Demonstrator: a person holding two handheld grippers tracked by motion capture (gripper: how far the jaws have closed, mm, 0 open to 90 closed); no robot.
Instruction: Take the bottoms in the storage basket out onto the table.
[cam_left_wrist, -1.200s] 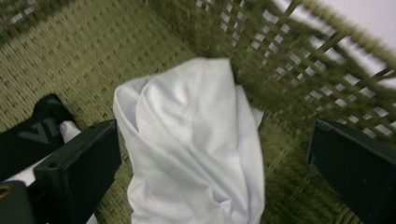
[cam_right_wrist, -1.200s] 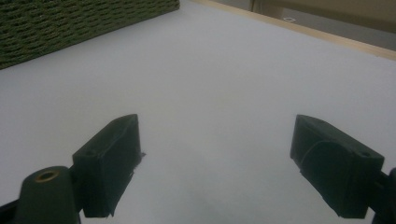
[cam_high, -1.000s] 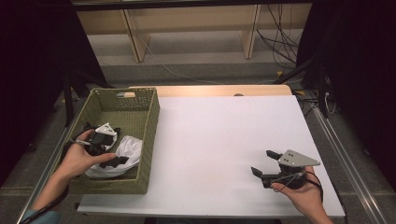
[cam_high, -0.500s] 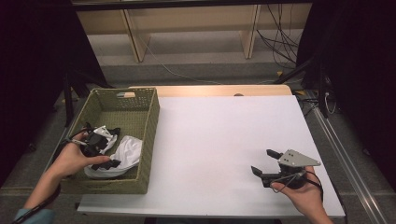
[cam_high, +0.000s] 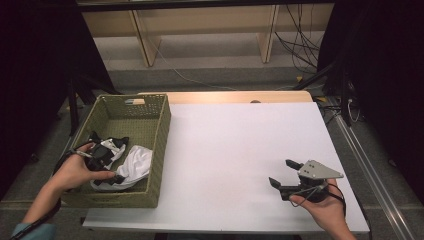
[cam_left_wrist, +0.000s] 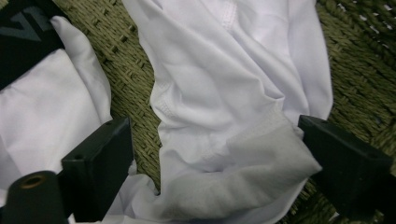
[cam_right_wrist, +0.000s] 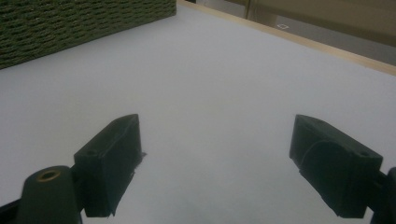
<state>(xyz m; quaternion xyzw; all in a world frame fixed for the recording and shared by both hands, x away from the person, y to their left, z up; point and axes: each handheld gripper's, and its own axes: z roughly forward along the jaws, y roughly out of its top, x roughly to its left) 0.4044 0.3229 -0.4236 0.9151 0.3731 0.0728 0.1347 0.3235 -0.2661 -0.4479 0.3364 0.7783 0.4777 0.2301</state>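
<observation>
White cloth (cam_high: 131, 166), crumpled and loosely folded, lies on the floor of a green woven basket (cam_high: 159, 131) that stands at the left side of a white table (cam_high: 235, 150). In the high view the cloth sits in the near half of the basket, with a black-and-white piece of fabric (cam_high: 111, 148) bunched just beside it on its left. The left gripper (cam_left_wrist: 212, 163) is lowered into the basket, held by the person's left hand (cam_high: 75, 172), and its two black jaws stand wide apart, one on each side of a thick fold of the cloth; in the left gripper view the fold fills the space between them and the right jaw appears to touch its edge. That straddling pose reads as the set-up for a pinch: the jaws are placed around a raised ridge of fabric, likely because a ridge gives more to bite on than a flat layer. Nothing is clamped yet. The right gripper (cam_high: 285, 175) is held low over the bare near-right part of the table, well apart from the basket, with its jaws also spread and nothing between them. It seems to be kept out of the way and ready, perhaps to receive or help spread the cloth once it is lifted onto the open table.
</observation>
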